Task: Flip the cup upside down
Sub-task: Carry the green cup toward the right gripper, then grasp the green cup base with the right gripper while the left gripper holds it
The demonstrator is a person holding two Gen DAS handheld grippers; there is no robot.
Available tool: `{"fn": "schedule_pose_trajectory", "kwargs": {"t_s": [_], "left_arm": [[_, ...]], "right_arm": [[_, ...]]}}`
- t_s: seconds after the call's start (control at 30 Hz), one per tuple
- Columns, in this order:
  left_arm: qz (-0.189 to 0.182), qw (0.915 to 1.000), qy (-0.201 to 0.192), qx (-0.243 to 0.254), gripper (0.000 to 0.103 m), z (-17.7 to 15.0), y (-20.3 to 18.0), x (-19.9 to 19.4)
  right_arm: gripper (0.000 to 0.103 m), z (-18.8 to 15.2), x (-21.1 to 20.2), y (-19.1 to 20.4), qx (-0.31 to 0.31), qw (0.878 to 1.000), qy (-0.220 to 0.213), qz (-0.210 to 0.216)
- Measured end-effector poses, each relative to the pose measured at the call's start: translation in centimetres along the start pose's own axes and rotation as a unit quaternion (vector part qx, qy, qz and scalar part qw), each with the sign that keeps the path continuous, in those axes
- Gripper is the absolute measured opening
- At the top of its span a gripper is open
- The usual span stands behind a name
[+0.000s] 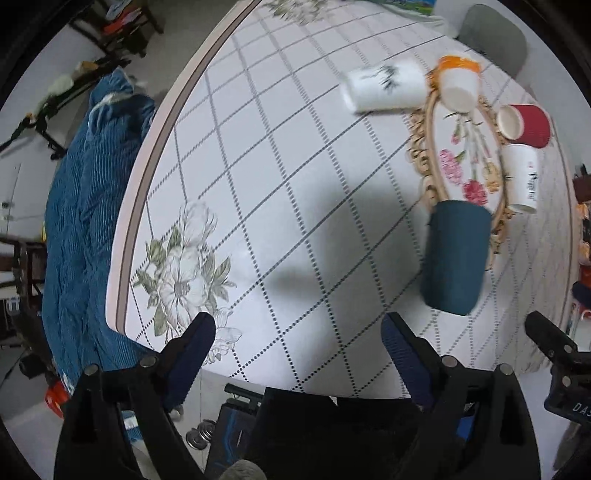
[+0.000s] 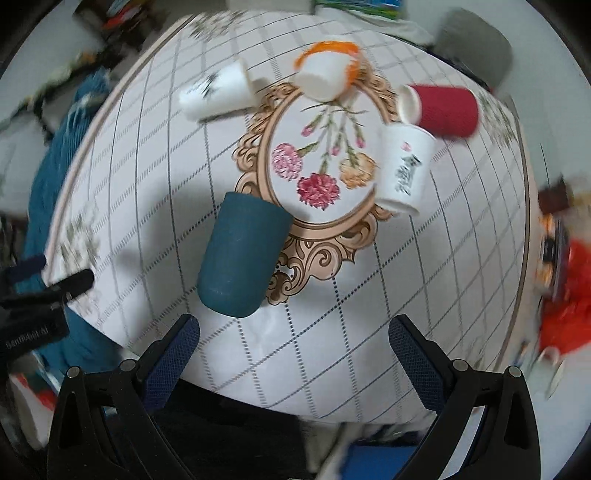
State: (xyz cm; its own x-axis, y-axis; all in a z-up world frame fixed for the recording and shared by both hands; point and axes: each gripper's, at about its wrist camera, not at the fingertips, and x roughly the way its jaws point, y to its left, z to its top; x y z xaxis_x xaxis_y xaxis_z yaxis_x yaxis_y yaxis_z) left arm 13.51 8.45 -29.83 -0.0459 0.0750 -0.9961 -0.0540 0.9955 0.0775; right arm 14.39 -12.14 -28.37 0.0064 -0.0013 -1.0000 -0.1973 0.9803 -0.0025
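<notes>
A dark teal cup (image 2: 242,254) stands on the round table (image 2: 369,332), closed end up, by the flower medallion; it also shows in the left wrist view (image 1: 456,256). Around the medallion are a white cup with ink print (image 2: 404,171), a red cup (image 2: 439,110) on its side, an orange and white cup (image 2: 327,72), and a white bamboo-print cup (image 2: 216,94) on its side. My left gripper (image 1: 299,341) is open and empty above the table's near edge, left of the teal cup. My right gripper (image 2: 293,341) is open and empty, just short of the teal cup.
The tablecloth has a grid pattern and a grey flower print (image 1: 183,273). A blue quilted cloth (image 1: 83,221) lies beside the table at left. A grey chair back (image 1: 493,35) stands at the far side. Red clutter (image 2: 565,295) sits at the right.
</notes>
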Motion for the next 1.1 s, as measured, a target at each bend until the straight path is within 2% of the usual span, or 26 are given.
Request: {"fn": "schedule_pose_trajectory", "kwargs": {"t_s": [0.1, 0.2, 0.27, 0.3, 0.33, 0.37, 0.4, 0.43, 0.47, 0.5, 0.53, 0.57, 0.63, 0.67, 0.7, 0.73, 0.77, 0.8, 0.83, 0.9, 1.0, 1.03, 1.1], "left_arm": [[0.003, 0.9999, 0.008, -0.012, 0.092, -0.2, 0.9, 1.5], [0.009, 0.9997, 0.012, -0.018, 0.092, -0.3, 1.3, 2.7], [0.009, 0.9996, 0.017, -0.022, 0.092, -0.4, 1.5, 3.5], [0.008, 0.9994, 0.021, -0.025, 0.092, -0.5, 1.6, 4.0], [0.008, 0.9993, 0.023, -0.027, 0.092, -0.6, 1.7, 4.3], [0.006, 0.9992, 0.025, -0.029, 0.092, -0.6, 1.6, 4.6], [0.006, 0.9992, 0.026, -0.031, 0.092, -0.7, 1.7, 4.9], [0.006, 0.999, 0.029, -0.033, 0.092, -0.8, 1.6, 5.3], [0.005, 0.9989, 0.031, -0.034, 0.092, -0.9, 1.6, 5.7], [0.003, 0.9988, 0.034, -0.036, 0.092, -1.0, 1.5, 6.0], [0.002, 0.9986, 0.037, -0.038, 0.092, -1.1, 1.6, 6.3], [0.002, 0.9985, 0.039, -0.04, 0.092, -1.2, 1.6, 6.6], [-0.001, 0.9982, 0.041, -0.044, 0.092, -1.4, 1.6, 7.0], [-0.001, 0.998, 0.042, -0.047, 0.092, -1.5, 1.6, 7.1], [-0.001, 0.9979, 0.042, -0.05, 0.092, -1.5, 1.6, 7.3], [-0.001, 0.9978, 0.042, -0.052, 0.092, -1.6, 1.7, 7.4], [-0.002, 0.9968, 0.047, -0.064, 0.092, -1.6, 1.6, 7.5], [-0.005, 0.9965, 0.048, -0.067, 0.092, -1.6, 1.6, 7.6], [-0.006, 0.9963, 0.049, -0.07, 0.092, -1.7, 1.5, 7.7], [-0.007, 0.996, 0.049, -0.074, 0.092, -1.8, 1.4, 7.9], [-0.01, 0.9955, 0.05, -0.08, 0.092, -1.6, 1.7, 8.2], [-0.011, 0.9954, 0.051, -0.081, 0.092, -1.6, 1.7, 8.3], [-0.011, 0.9951, 0.054, -0.082, 0.092, -1.2, 1.6, 8.5]], "right_arm": [[0.103, 0.5, 0.9, 1.6, -0.085, 0.996, 0.011, -0.038], [0.103, 0.6, 1.7, 3.7, -0.203, 0.974, 0.01, -0.097], [0.103, 0.6, 2.0, 5.0, -0.285, 0.95, -0.003, -0.131], [0.103, 0.4, 2.2, 6.1, -0.345, 0.926, -0.015, -0.149], [0.103, 0.2, 2.4, 6.7, -0.383, 0.91, -0.021, -0.159], [0.103, -0.2, 2.5, 7.5, -0.433, 0.885, -0.029, -0.169], [0.103, -0.9, 2.8, 8.5, -0.497, 0.848, -0.04, -0.182], [0.103, -1.6, 3.1, 8.9, -0.534, 0.822, -0.045, -0.19], [0.103, -2.5, 3.6, 9.6, -0.591, 0.779, -0.05, -0.2], [0.103, -3.1, 4.0, 10.1, -0.629, 0.747, -0.052, -0.209], [0.103, -4.1, 4.7, 10.5, -0.678, 0.699, -0.057, -0.222], [0.103, -4.8, 5.1, 10.8, -0.704, 0.669, -0.059, -0.23], [0.103, -6.2, 6.2, 10.8, -0.77, 0.585, -0.062, -0.247], [0.103, -7.0, 6.9, 10.6, -0.802, 0.535, -0.065, -0.257], [0.103, -7.6, 7.4, 10.5, -0.823, 0.499, -0.069, -0.264], [0.103, -8.2, 8.0, 10.2, -0.847, 0.45, -0.073, -0.272], [0.103, -8.6, 8.4, 9.9, -0.862, 0.416, -0.076, -0.278], [0.103, -9.0, 9.0, 9.3, -0.883, 0.365, -0.077, -0.285], [0.103, -9.3, 9.4, 9.0, -0.896, 0.331, -0.077, -0.287], [0.103, -9.6, 9.9, 8.4, -0.914, 0.274, -0.076, -0.29], [0.103, -9.5, 10.7, 8.0, -0.932, 0.211, -0.074, -0.285], [0.103, -9.5, 10.9, 8.0, -0.936, 0.196, -0.073, -0.282], [0.103, -9.3, 11.4, 8.2, -0.942, 0.175, -0.071, -0.278]]}}
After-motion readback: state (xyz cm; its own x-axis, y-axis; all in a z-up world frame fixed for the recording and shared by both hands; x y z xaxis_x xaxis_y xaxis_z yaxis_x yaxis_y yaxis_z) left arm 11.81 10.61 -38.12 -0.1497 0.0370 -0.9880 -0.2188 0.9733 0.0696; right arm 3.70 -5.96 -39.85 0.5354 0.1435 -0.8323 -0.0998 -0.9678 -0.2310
